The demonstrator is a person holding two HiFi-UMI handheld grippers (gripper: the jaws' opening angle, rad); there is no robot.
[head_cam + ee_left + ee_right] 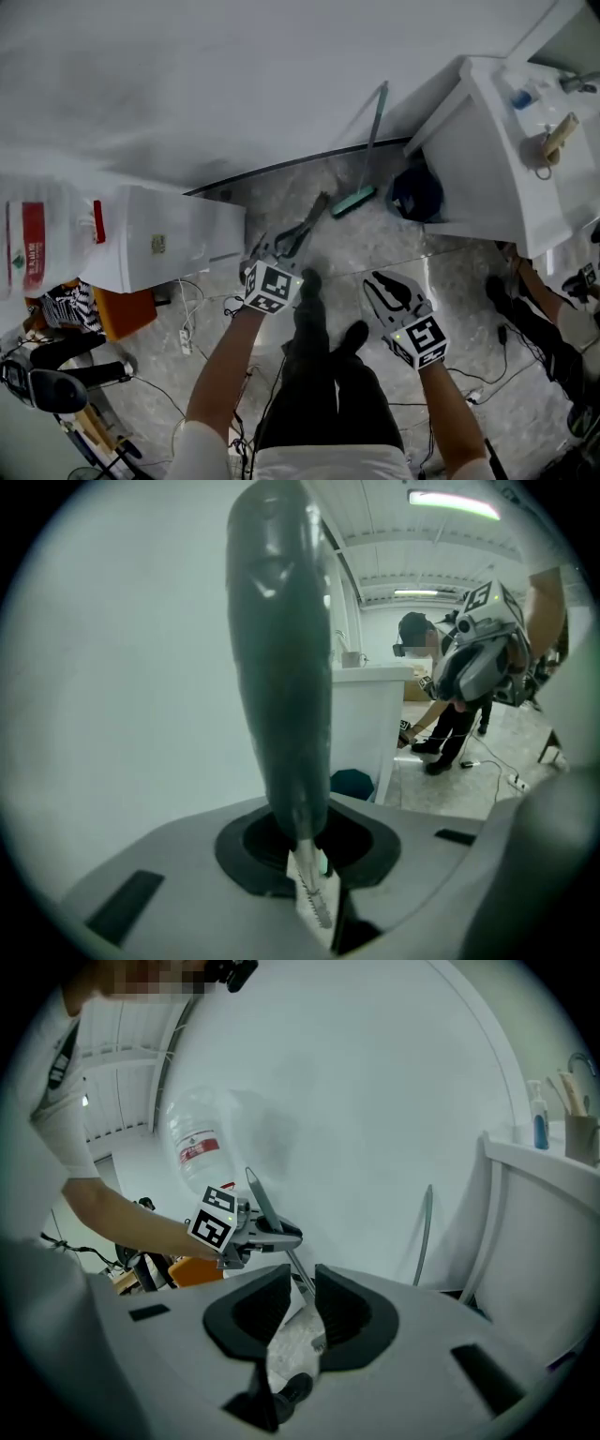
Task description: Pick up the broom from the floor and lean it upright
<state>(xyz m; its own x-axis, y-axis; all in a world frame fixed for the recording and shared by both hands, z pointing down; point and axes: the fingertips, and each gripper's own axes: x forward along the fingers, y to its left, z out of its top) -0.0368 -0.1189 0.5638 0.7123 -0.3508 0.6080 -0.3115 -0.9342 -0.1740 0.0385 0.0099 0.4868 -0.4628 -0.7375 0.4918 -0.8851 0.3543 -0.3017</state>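
The green broom (369, 150) leans upright against the white wall, its head (353, 201) on the floor; in the right gripper view its pole (423, 1232) stands by the cabinet. My left gripper (265, 251) is shut on a dark grey long-handled thing (305, 225) that points up and to the right. In the left gripper view that dark handle (281, 667) rises straight out of the left gripper (309, 853). My right gripper (382, 286) hovers to the right, apart from it. Its jaws (300, 1307) stand apart with nothing pressed between them; a thin rod shows through the gap.
A white sink cabinet (487, 141) stands at the right with a dark blue bin (417, 192) under it. A white appliance (159, 244) and a water bottle (37, 239) are at the left. Cables (187, 328) lie on the floor. Another person (534, 309) stands at the right.
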